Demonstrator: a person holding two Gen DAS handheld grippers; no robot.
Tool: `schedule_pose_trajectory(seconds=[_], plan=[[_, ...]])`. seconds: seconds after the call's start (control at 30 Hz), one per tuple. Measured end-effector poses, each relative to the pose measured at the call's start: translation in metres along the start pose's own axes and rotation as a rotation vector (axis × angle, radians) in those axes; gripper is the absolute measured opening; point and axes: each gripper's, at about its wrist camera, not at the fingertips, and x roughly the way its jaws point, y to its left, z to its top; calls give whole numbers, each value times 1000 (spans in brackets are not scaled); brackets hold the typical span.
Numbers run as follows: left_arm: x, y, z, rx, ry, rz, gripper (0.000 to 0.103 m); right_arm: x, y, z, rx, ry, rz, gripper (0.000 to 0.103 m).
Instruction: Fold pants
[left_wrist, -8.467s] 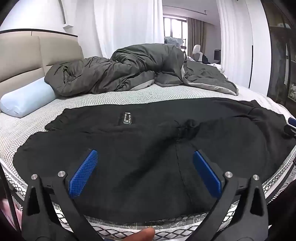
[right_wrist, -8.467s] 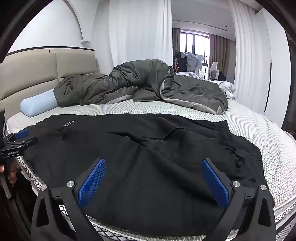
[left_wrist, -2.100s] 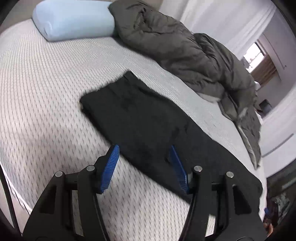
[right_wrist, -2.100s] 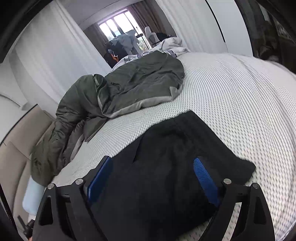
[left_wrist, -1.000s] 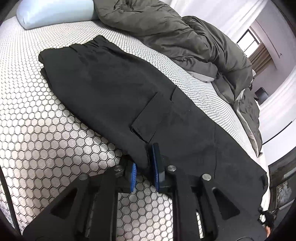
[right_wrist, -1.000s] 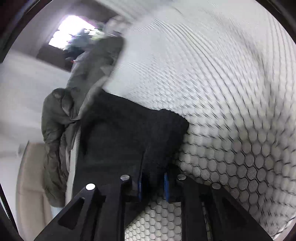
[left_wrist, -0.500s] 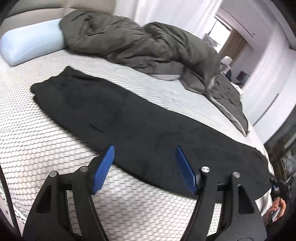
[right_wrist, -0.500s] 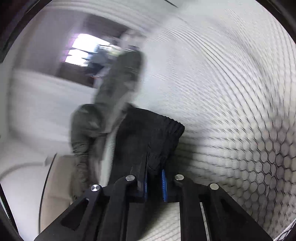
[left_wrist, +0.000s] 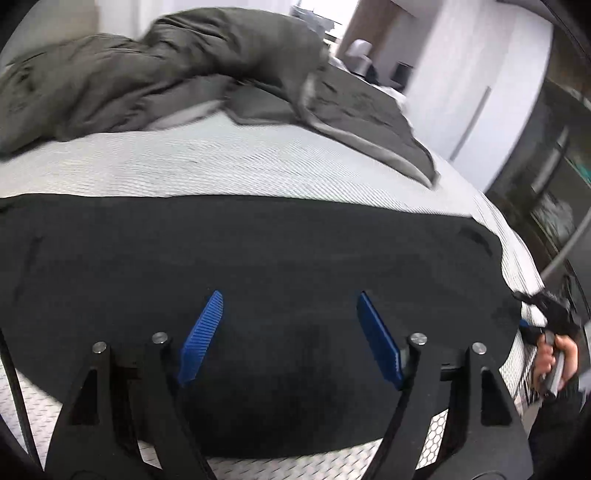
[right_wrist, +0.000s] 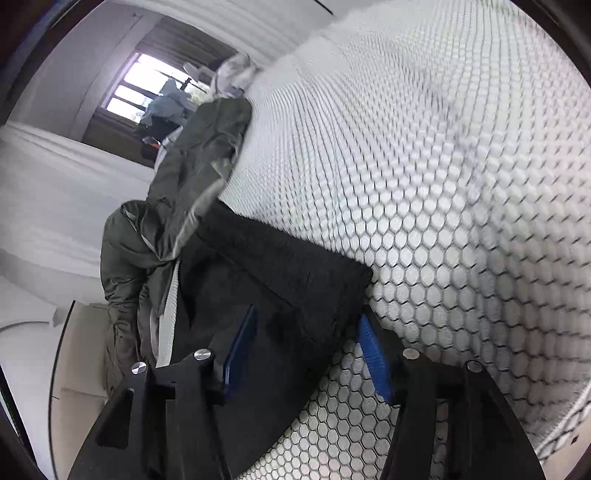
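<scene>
The black pants (left_wrist: 258, 258) lie folded lengthwise in a long band across the near part of the bed. My left gripper (left_wrist: 288, 306) is open and empty, hovering over the middle of the band. The right gripper shows at the far right of the left wrist view (left_wrist: 546, 314), held by a hand at the pants' right end. In the right wrist view my right gripper (right_wrist: 306, 332) is open, its blue pads (right_wrist: 373, 354) either side of the pants' leg end (right_wrist: 295, 280), not clamping it.
The bed has a white honeycomb-pattern mattress cover (left_wrist: 221, 166), also in the right wrist view (right_wrist: 443, 184). A crumpled dark grey duvet (left_wrist: 166, 74) lies at the back of the bed (right_wrist: 192, 166). White curtains, a window and dark cabinets lie beyond.
My right gripper has opened and let go of the pants' leg end it was clamping. My left gripper has swung right along the pants, staying open.
</scene>
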Motion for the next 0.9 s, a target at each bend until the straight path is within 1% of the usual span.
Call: schedule_pose_trajectory(seconds=[0.03,0.07,0.1,0.13,0.17,0.2,0.23,0.27,0.3,0.33,0.37,0.4,0.43,0.5,0.53,0.57,0.6,0.63,0.67,0.73,0.8,0.83,0.9], plan=[[7,-10,-4,21,20,-5,73,1,2,1,-8,-18,-22,45],[10,-14,-6,32,29,-4,73,-4,4,0,-17,-43,-50,26],[13,-17,-8,40,33,1,73,-10,7,1,0,-79,-66,20],[14,-21,-12,49,32,14,73,-17,10,1,-9,-106,-34,16],[15,-21,-14,55,34,25,73,-39,18,-5,-40,-140,-3,14],[17,-21,-14,66,39,38,73,-43,32,-7,-77,-164,-7,14],[18,-22,-16,78,42,53,73,-52,40,-11,-139,-189,-30,14],[22,-19,-16,84,46,70,73,-48,48,-13,-172,-195,-64,15],[24,-17,-17,83,54,82,73,-42,49,-14,-198,-179,-145,17],[27,-10,-18,64,68,89,73,-34,48,-13,-202,-144,-215,28],[28,-4,-19,50,74,86,73,-25,42,-12,-181,-111,-304,33],[29,-1,-17,37,75,84,73,-26,37,-11,-156,-121,-337,33],[27,0,-17,29,68,83,73,-33,40,-13,-163,-155,-297,34],[23,-1,-15,46,54,65,73,-48,64,-20,-252,-237,-249,46],[19,-6,-15,74,44,46,73,-58,74,-26,-315,-275,-214,58],[17,-12,-16,103,40,32,73,-60,86,-33,-382,-284,-177,72],[16,-17,-16,130,36,23,73,-60,97,-41,-450,-275,-143,76],[17,-27,-17,174,32,13,73,-56,108,-52,-506,-265,-123,77],[19,-34,-18,205,35,8,73,-49,119,-61,-564,-241,-110,79],[32,-55,-21,287,72,5,73,-17,151,-83,-689,-139,-113,81],[44,-67,-20,320,92,-2,73,9,168,-108,-800,-58,-145,81],[53,-75,-20,333,108,-27,73,19,176,-117,-852,-27,-152,81],[64,-83,-22,347,147,-35,73,50,200,-146,-995,58,-127,81]])
